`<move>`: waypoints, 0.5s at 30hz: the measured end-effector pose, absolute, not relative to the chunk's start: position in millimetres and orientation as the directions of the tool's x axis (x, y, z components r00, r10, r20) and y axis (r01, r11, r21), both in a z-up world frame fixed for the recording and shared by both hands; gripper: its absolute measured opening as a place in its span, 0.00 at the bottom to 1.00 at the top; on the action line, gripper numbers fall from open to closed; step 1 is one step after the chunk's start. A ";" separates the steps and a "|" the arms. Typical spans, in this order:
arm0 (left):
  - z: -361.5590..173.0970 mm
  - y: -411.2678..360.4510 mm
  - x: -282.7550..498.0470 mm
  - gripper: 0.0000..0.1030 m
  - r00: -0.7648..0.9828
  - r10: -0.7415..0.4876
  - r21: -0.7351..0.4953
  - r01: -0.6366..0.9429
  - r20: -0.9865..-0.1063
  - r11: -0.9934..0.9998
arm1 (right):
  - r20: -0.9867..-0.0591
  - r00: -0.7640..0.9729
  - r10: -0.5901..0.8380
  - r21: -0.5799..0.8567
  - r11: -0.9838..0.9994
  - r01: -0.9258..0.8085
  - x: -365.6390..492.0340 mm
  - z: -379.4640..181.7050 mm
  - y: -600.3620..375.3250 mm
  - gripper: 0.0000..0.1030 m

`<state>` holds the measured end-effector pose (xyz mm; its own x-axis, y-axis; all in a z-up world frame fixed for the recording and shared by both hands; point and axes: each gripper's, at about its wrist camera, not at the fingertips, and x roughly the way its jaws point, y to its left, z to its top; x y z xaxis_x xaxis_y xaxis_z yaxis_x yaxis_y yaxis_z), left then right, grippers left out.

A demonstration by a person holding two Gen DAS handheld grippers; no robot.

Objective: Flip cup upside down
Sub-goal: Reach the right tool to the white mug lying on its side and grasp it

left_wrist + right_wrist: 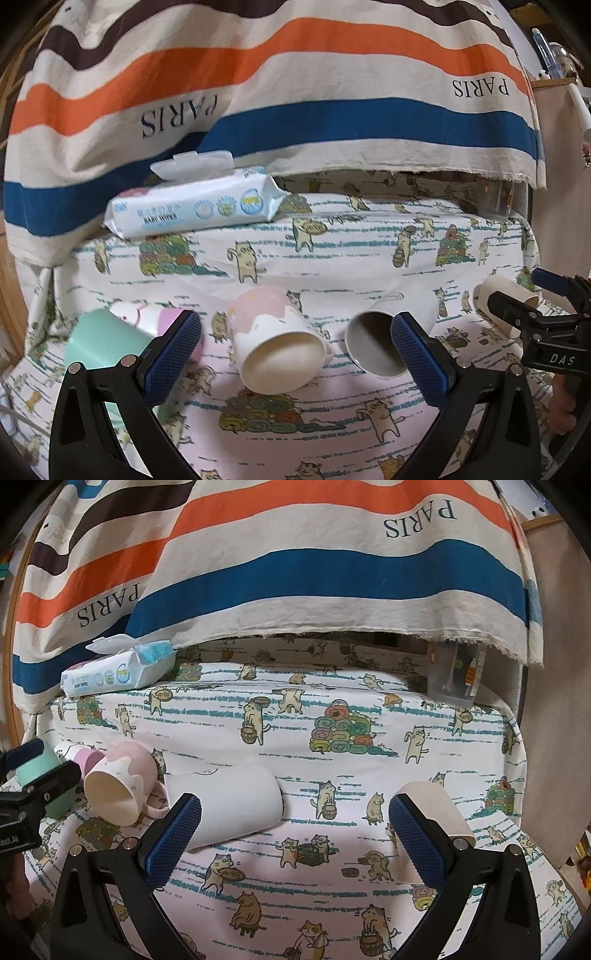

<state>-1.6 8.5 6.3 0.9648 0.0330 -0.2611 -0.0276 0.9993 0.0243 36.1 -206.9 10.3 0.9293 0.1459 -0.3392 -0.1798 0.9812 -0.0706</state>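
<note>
right now both tools hang over the table [332, 709] with its cat-print cloth, and neither has hold of anything. the left tool [295, 354] has its blue pads spread wide, and the pink-and-white mug [275, 343] lies on its side squarely between them, mouth toward the tool, not touched by either pad. the right tool [295, 838] is spread just as wide over bare cloth.

taking that mug as the landmark: a plain white cup [384, 341] lies tipped over just to its right, a mint cup [99, 341] and a small pink-lilac cup [147, 317] lie to its left, and a cream cup [432, 819] is farther right, well apart from the mug, by the right tool's right pad. a pack of baby wipes [195, 206] sits well behind it, under the hanging striped paris cloth [295, 74].

the risk i see is the roll. a round mug on its side may scoot away when one pad meets it first, and it could knock the white cup beside it. its handle looks to be low against the cloth, so it might snag or twist the grip. the glazed wall may slip during the turn, and loose cloth could bunch beneath the rim when it's set down.
</note>
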 end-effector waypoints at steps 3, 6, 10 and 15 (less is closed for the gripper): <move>14.0 10.2 -5.0 0.99 0.971 0.028 0.030 -0.021 -0.237 0.999 | -0.332 0.932 0.145 -0.088 0.979 -0.184 31.7 22.2 -204.8 1.00; 24.5 15.9 -13.2 0.99 0.982 0.039 0.036 -0.033 -0.187 0.999 | -0.356 0.911 0.208 -0.059 0.968 -0.244 24.5 46.3 -204.2 1.00; 41.5 28.4 -25.9 0.99 0.991 0.025 -0.014 -0.027 -0.132 1.000 | -0.358 0.909 0.213 -0.067 0.965 -0.252 9.4 76.4 -197.8 0.99; 51.0 39.4 -30.6 0.99 0.993 0.014 -0.062 -0.022 -0.117 0.998 | -0.439 0.862 0.253 0.055 0.965 -0.256 10.5 96.4 -189.2 0.99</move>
